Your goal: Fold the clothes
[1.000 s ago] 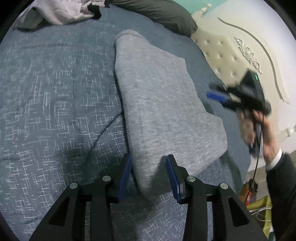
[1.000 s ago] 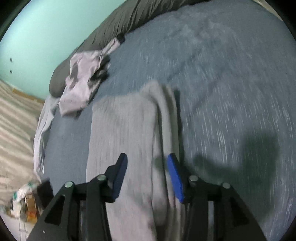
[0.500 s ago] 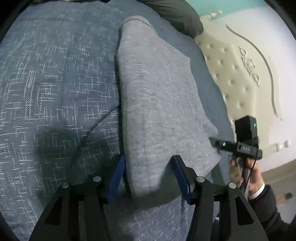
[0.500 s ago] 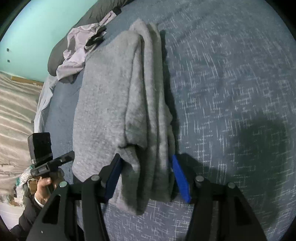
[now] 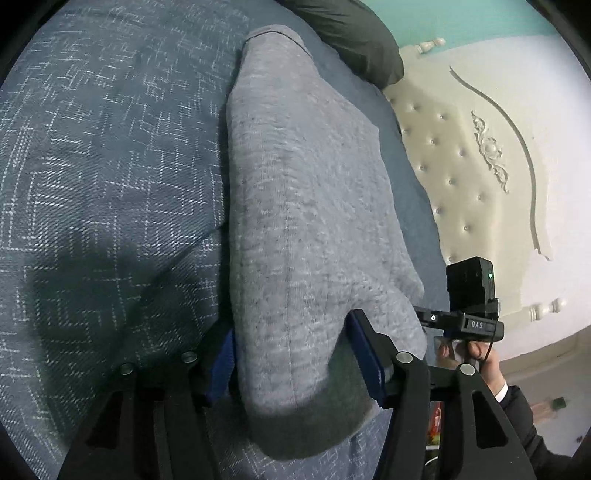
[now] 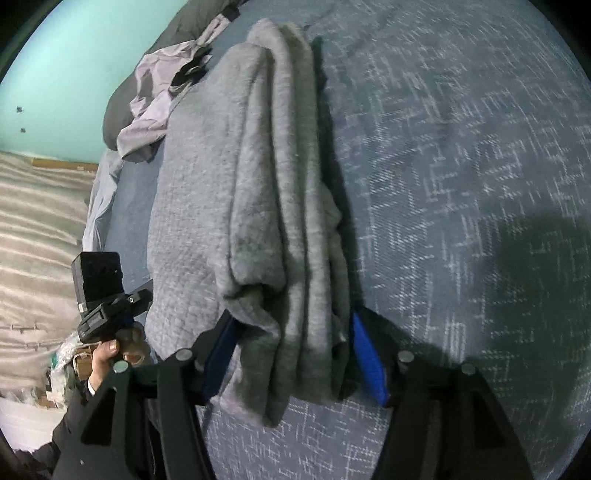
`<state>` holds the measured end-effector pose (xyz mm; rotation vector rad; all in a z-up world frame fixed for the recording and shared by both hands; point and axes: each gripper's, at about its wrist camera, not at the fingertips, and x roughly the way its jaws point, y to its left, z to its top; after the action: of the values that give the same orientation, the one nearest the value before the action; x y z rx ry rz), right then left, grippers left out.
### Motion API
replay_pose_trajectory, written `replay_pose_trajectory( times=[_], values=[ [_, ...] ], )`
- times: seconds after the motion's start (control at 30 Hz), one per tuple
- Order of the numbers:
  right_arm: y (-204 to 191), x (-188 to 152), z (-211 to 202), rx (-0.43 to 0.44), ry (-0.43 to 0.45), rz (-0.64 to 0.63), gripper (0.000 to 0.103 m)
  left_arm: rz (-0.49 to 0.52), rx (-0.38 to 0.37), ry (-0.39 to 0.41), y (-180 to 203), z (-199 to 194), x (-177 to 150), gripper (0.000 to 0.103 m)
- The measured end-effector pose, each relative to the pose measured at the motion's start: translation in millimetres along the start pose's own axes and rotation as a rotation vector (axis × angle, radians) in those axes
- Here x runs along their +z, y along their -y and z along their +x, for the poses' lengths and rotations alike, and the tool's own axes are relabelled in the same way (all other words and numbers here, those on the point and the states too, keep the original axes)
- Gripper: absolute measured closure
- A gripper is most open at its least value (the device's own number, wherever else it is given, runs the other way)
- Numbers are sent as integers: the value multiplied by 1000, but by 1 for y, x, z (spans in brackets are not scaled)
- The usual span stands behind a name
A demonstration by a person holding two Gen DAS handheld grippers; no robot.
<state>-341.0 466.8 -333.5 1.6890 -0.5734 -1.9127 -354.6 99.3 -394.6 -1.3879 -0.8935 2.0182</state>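
Left wrist view: a grey garment (image 5: pixel 306 206), folded into a long thick strip, lies on the blue patterned bedspread (image 5: pixel 110 184) and runs from the bottom centre of the frame up to the top centre. The left gripper (image 5: pixel 295 363) straddles the near end of the strip; its jaws have just been opening, and they stand spread with the cloth between them. The left blue pad lies against the fold's edge, while the right pad stands clear of the cloth, so nothing is pinched. At the lower right of this frame the right gripper (image 5: pixel 424 317) shows from the side at the garment's other near corner, held by a hand (image 5: pixel 480 354) in a dark sleeve. A cream tufted headboard (image 5: pixel 461 177) fills the right of the frame, and a dark pillow (image 5: pixel 351 33) lies at the top. Right wrist view: the same garment shows its stacked layers, running from the bottom centre to the top. The right gripper's jaws have also just been opening and stand spread around the layered end, both blue pads close beside the cloth without squeezing it. A pale crumpled garment (image 6: pixel 159 96) lies at the upper left, near the grey one's far end.
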Motion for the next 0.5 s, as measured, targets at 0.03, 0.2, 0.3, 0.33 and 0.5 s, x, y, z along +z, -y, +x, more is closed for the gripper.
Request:
replay_pose_trajectory(
  times=[0.03, 0.2, 0.3, 0.33, 0.5],
  values=[
    [-2, 0, 1, 7, 2, -9, 44, 1, -2, 1, 1, 1, 0, 42],
    [-5, -1, 4, 16, -3, -45, 61, 38, 3, 6, 12, -4, -3, 49],
    [-6, 3, 6, 2, -6, -46, 61, 37, 5, 6, 11, -2, -1, 49],
    [-5, 4, 7, -1, -7, -41, 60, 29, 3, 9, 9, 0, 0, 48],
    [-3, 11, 14, -4, -1, -22, 58, -1, -23, 27, 2, 7, 3, 47]
  ],
)
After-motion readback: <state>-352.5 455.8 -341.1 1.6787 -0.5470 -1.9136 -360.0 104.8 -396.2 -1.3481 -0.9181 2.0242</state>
